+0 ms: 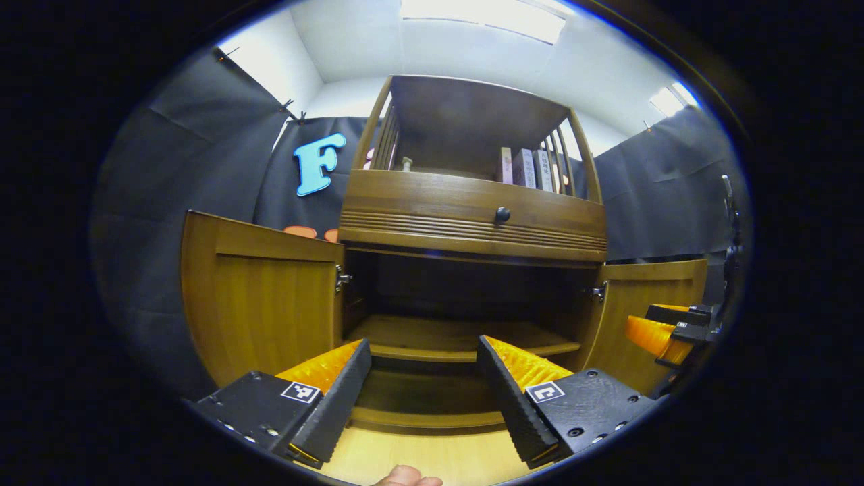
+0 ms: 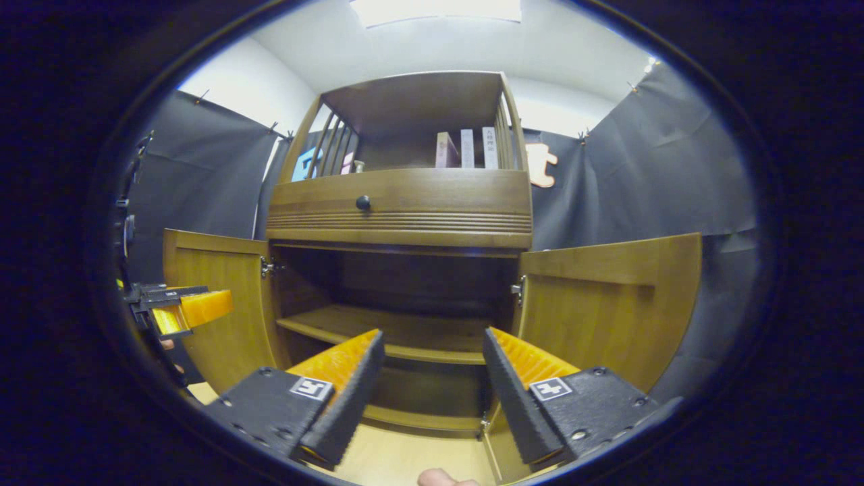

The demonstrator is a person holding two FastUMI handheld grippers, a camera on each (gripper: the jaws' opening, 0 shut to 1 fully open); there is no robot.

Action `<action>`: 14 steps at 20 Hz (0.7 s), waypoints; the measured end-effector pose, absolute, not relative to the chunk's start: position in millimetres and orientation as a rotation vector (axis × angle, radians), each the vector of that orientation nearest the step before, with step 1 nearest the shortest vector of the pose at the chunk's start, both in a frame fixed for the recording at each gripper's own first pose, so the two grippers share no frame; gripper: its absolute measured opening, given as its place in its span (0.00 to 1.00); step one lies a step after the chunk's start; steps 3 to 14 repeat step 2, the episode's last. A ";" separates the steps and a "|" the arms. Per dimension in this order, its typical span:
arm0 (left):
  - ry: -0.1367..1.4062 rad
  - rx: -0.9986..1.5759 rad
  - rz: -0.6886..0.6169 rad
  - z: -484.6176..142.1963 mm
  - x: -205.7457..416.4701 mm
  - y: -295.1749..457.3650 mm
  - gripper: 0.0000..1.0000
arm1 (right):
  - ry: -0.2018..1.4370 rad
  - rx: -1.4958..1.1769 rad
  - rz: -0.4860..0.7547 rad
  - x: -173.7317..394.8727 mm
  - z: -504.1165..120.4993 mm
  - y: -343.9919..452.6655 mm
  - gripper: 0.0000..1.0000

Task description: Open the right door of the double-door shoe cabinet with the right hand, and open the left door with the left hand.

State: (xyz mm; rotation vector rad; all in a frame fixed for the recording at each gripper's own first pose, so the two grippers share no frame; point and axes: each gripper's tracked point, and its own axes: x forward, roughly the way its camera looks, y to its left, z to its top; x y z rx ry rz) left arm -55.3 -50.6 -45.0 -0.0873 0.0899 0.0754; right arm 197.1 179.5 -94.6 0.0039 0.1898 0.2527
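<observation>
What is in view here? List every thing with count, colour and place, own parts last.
cabinet: one, brown wood, centre, facing both grippers
left door: one, brown wood, swung open on the cabinet's left
right door: one, brown wood, swung open on the cabinet's right
drawer: one, brown, above the open compartment
knob: one, black, on the drawer front
shelf: one, brown, inside the open compartment
books: three or so, pale, upright in the top bay
cloth: black, booth wall behind
floor: light wood, in front of the cabinet
left gripper: one, open, holding nothing
right gripper: one, open, holding nothing
</observation>
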 end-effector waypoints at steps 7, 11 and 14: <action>0.090 -0.077 0.060 -45.2 -46.1 -63.3 1.00 | 0.186 0.004 0.214 198.3 -88.9 169.5 1.00; 0.090 -0.077 0.060 -45.2 -46.1 -63.3 1.00 | 0.186 0.004 0.214 198.3 -88.9 169.5 1.00; 0.090 -0.077 0.060 -45.2 -46.1 -63.3 1.00 | 0.186 0.004 0.214 198.3 -88.9 169.5 1.00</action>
